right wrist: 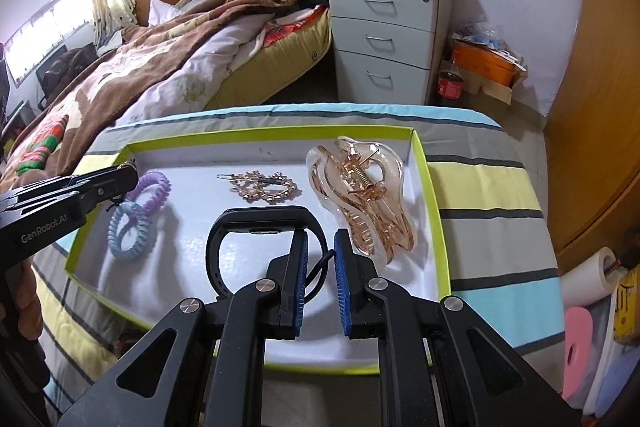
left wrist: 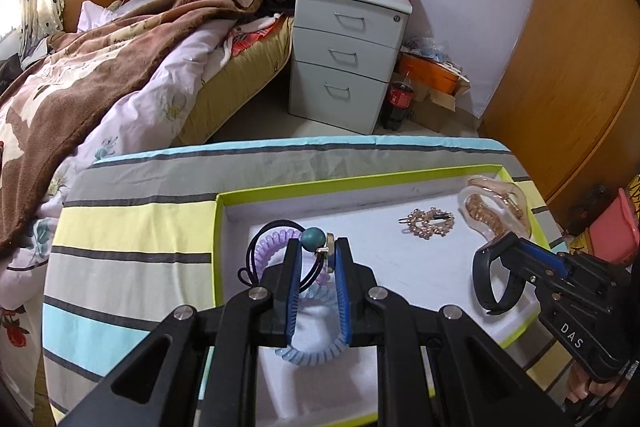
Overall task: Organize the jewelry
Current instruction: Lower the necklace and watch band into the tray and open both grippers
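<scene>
A white tray with a lime-green rim [left wrist: 360, 181] [right wrist: 434, 187] lies on a striped cloth. My left gripper [left wrist: 318, 247] is shut on a black hair tie with a teal bead [left wrist: 312, 237], over the purple [left wrist: 272, 247] and blue [left wrist: 310, 355] spiral hair ties, which also show in the right wrist view as the purple tie [right wrist: 154, 189] and the blue tie [right wrist: 130, 231]. My right gripper [right wrist: 320, 239] has its jaws slightly apart around the strap of a black wristband [right wrist: 256, 223]; the wristband hangs from it in the left wrist view [left wrist: 494, 279]. A gold heart hair pin [right wrist: 264, 187] and an amber claw clip [right wrist: 360, 195] lie in the tray.
The striped cloth [left wrist: 132, 267] covers the surface under the tray. A bed [left wrist: 100, 67] with a brown blanket lies to the left and behind. A grey drawer unit [left wrist: 348, 55] and a cola bottle [left wrist: 398, 103] stand beyond. A wooden wardrobe [left wrist: 568, 47] is at right.
</scene>
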{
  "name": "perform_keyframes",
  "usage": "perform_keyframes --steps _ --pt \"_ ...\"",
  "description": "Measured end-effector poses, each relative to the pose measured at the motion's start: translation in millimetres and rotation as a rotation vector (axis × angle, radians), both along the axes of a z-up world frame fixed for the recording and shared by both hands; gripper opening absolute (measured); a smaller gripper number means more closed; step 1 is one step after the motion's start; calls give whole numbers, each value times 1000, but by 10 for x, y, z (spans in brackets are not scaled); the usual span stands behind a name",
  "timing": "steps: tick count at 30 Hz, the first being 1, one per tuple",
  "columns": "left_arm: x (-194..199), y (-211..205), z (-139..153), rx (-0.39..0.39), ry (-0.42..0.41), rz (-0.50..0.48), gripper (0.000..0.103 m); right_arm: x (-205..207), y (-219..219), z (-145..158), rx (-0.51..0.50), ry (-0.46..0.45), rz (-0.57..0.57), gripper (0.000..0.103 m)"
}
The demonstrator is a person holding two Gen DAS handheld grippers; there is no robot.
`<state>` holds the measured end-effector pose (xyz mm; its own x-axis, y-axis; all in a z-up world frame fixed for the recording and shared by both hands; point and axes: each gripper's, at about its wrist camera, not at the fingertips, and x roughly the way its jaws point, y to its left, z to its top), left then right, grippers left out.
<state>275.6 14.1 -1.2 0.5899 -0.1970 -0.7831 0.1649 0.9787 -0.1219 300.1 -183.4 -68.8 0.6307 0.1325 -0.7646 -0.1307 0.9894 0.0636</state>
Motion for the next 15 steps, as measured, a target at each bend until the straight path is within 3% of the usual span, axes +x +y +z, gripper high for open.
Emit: perform_keyframes --steps 15 --pt "74 -76 -180 15 36 -5 17 90 28 -72 -30 12 -7 14"
